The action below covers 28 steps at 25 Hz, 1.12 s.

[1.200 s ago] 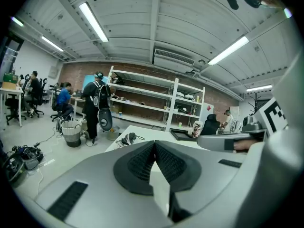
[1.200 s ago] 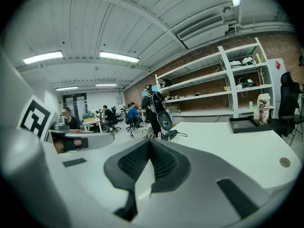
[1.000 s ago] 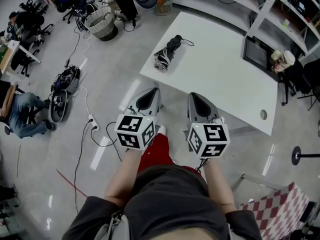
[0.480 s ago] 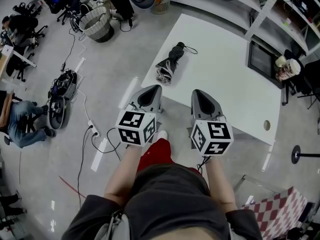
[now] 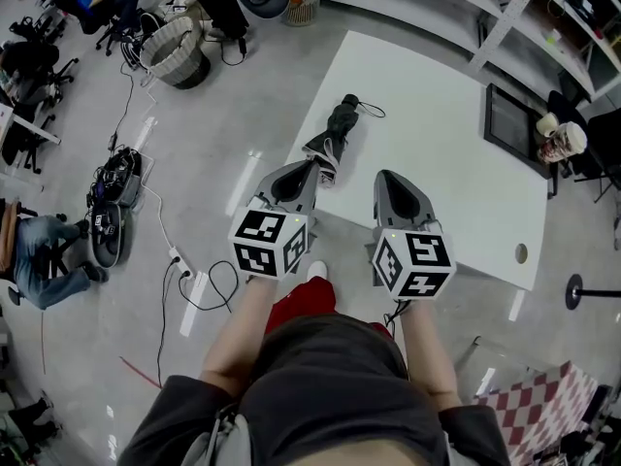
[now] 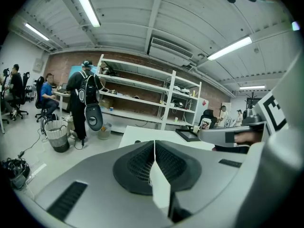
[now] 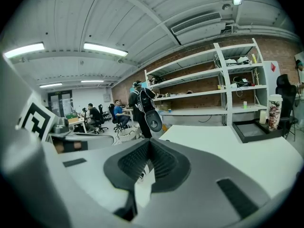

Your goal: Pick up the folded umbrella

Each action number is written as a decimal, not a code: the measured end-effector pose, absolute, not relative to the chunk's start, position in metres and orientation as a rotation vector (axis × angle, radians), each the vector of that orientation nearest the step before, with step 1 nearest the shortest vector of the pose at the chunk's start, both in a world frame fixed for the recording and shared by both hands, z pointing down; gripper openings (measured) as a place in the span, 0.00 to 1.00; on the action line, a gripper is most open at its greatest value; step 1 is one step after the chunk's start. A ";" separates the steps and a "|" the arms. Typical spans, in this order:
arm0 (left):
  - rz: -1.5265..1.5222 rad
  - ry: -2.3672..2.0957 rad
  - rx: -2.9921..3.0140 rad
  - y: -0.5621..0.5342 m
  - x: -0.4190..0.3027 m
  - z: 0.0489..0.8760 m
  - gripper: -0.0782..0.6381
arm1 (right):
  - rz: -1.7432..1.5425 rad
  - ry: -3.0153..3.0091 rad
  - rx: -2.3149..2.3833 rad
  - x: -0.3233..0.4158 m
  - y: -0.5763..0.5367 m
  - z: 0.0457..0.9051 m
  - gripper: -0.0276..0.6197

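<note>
Both pairs of jaws are pressed together, holding nothing: left gripper point(image 5: 309, 168), right gripper point(image 5: 387, 177). Just ahead of the left tips, the folded umbrella point(image 5: 338, 129) lies on the white table point(image 5: 437, 153), closer than 1 second ago. The approach looks nearly finished, and the jaws must open next.

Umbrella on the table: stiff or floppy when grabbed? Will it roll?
The umbrella is collapsed short, so its core is probably stiff, but the fabric folds flare loose and will likely squash under a grip. Those uneven folds should keep it from rolling on the table. The thin strap will probably dangle.
</note>
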State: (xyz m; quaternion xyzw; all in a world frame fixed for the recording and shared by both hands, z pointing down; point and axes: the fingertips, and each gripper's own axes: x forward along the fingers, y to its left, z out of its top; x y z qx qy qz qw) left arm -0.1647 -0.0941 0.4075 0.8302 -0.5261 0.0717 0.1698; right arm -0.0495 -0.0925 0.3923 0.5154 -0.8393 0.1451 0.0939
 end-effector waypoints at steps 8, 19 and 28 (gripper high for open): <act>0.237 -1.434 2.390 -0.133 -0.166 0.414 0.13 | 0.431 -2.449 1.577 -0.057 -0.123 0.396 0.07; 0.326 -1.347 2.418 -0.160 -0.165 0.428 0.14 | 0.440 -2.405 1.632 -0.058 -0.143 0.399 0.07; 0.410 -1.302 2.397 -0.170 -0.157 0.445 0.19 | 0.464 -2.376 1.640 -0.053 -0.145 0.407 0.07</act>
